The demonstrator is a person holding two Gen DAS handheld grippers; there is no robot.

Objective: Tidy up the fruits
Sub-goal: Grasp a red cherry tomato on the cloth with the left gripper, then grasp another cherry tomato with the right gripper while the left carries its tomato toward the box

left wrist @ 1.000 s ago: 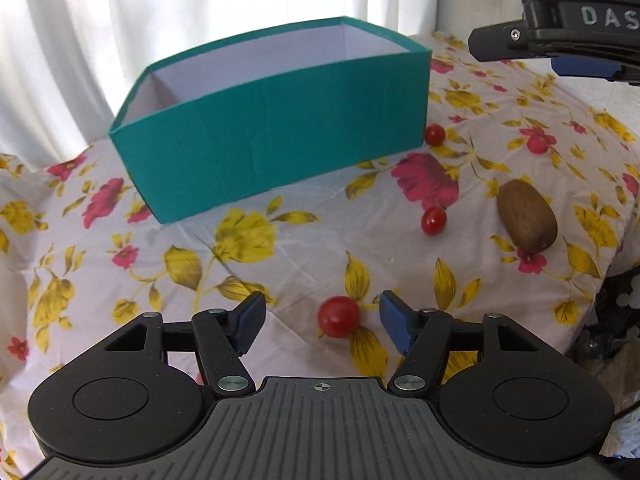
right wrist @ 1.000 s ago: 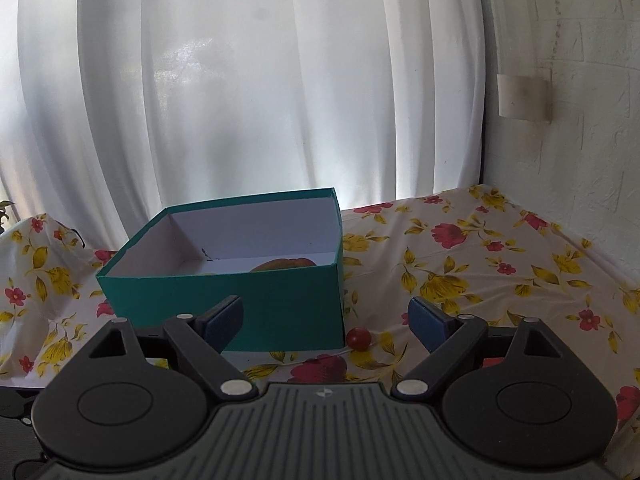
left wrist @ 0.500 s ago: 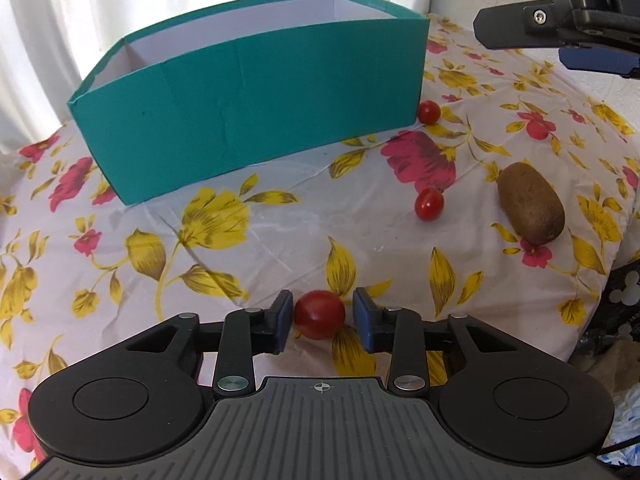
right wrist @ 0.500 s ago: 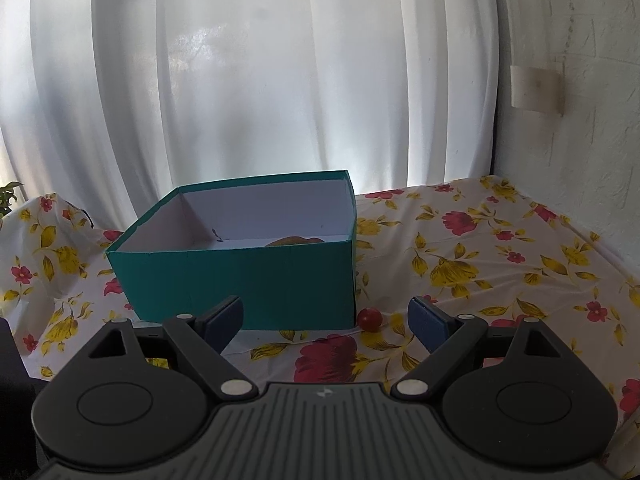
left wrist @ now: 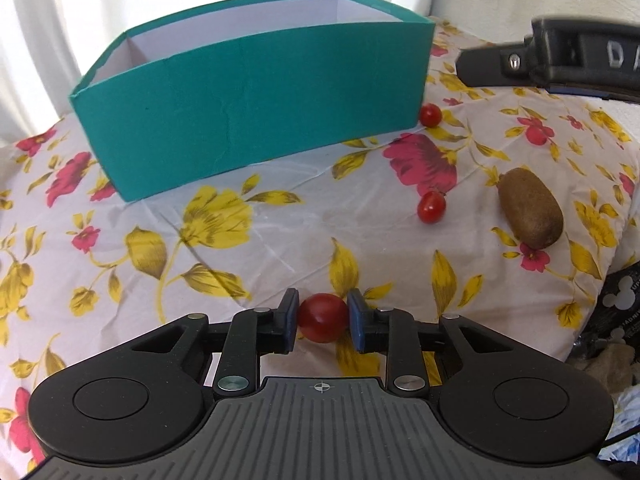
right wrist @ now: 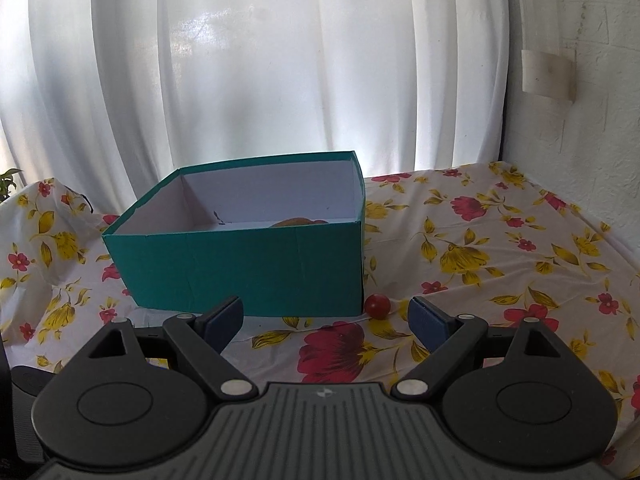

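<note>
My left gripper [left wrist: 323, 319] is shut on a red cherry tomato [left wrist: 322, 317] just above the floral cloth. Two more cherry tomatoes lie ahead: one mid-right [left wrist: 431, 207], one at the teal box's right corner [left wrist: 430, 115], the latter also in the right wrist view [right wrist: 378, 305]. A brown kiwi [left wrist: 530, 213] lies at the right. The teal box [left wrist: 256, 108] stands behind; in the right wrist view the box [right wrist: 248, 266] holds a brown fruit [right wrist: 297, 222], mostly hidden. My right gripper [right wrist: 327, 320] is open and empty, raised before the box.
The floral cloth [left wrist: 248, 240] covers the surface; its edge drops off at the right near a dark Mickey-print bag [left wrist: 620, 304]. White curtains [right wrist: 280, 72] hang behind the box. A rough white wall [right wrist: 580, 92] stands on the right.
My left gripper closed from wide open onto the near cherry tomato and grips it now. The right gripper drifted slightly, staying open.
</note>
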